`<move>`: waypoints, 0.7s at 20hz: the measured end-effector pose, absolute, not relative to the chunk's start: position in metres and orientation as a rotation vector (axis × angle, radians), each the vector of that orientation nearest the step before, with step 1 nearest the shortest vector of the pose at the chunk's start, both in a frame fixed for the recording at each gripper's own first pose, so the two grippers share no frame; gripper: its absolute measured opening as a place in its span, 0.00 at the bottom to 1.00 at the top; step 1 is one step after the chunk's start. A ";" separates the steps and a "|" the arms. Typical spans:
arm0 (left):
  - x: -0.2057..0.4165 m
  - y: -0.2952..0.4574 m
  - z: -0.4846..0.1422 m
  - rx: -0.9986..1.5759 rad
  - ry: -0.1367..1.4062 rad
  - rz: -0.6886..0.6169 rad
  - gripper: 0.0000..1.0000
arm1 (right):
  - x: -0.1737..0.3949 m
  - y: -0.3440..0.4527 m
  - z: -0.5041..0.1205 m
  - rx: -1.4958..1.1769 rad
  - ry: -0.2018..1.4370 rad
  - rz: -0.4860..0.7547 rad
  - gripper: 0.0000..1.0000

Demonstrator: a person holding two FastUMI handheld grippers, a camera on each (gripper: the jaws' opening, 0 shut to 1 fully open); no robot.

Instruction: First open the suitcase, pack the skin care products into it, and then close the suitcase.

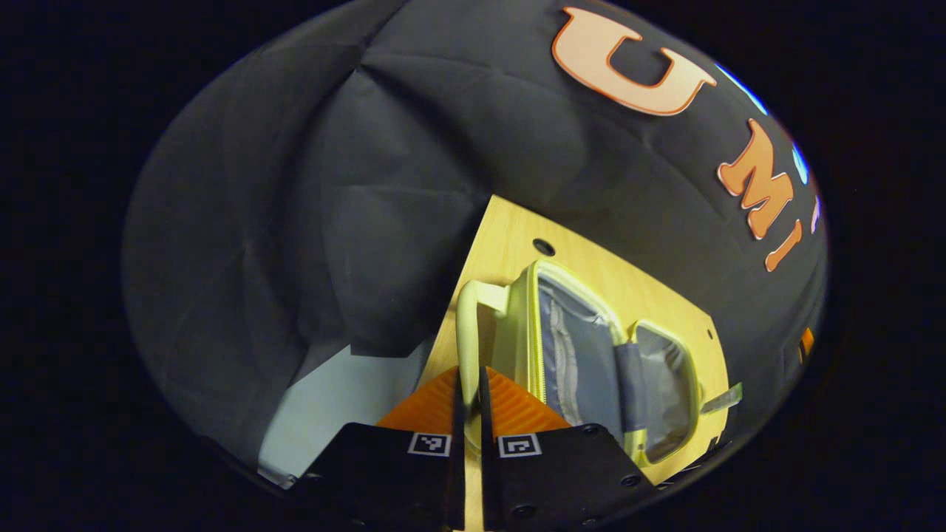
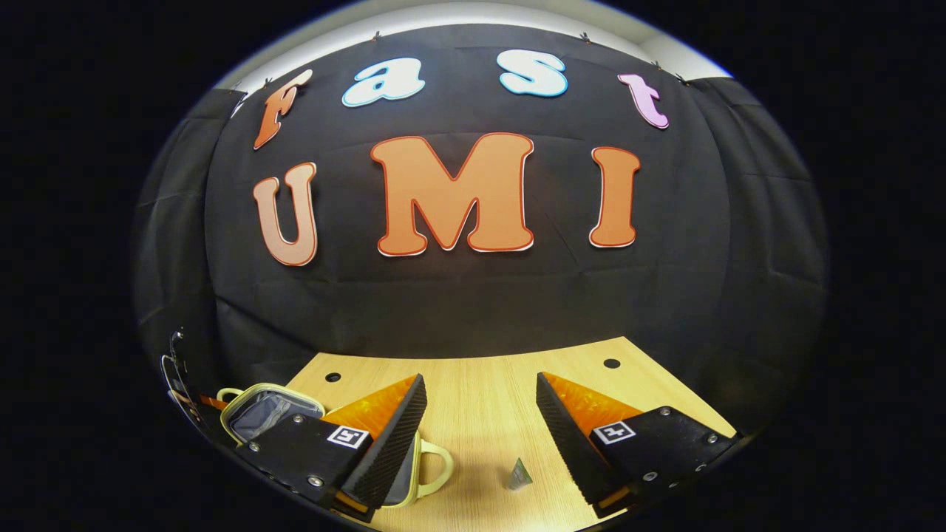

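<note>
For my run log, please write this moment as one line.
suitcase: open | left tool: shut on handle | right tool: open | small packet: on table

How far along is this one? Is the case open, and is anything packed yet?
Done: the suitcase lies open with its grey lining showing, and nothing is visibly packed inside. In hand: the left tongs look closed on its handle, while the right tongs are open over a small sachet on the table. Left: packing the products and closing the suitcase.
</note>
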State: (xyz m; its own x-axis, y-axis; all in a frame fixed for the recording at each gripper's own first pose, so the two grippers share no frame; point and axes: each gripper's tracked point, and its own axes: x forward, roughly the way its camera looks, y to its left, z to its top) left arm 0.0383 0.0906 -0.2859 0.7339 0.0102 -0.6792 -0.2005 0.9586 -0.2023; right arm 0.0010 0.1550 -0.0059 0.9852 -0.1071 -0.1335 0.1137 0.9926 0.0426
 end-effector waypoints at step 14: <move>0.042 0.080 -0.227 -0.175 0.682 0.208 0.61 | -0.008 0.125 -0.011 0.020 0.125 -0.154 0.95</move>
State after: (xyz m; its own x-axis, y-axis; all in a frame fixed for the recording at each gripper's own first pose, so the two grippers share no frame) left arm 0.0419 0.0799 -0.2274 0.7569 0.1331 -0.6398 -0.2470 0.9647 -0.0916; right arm -0.0082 0.1250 -0.0105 0.9804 -0.1514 -0.1260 0.1540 0.9880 0.0106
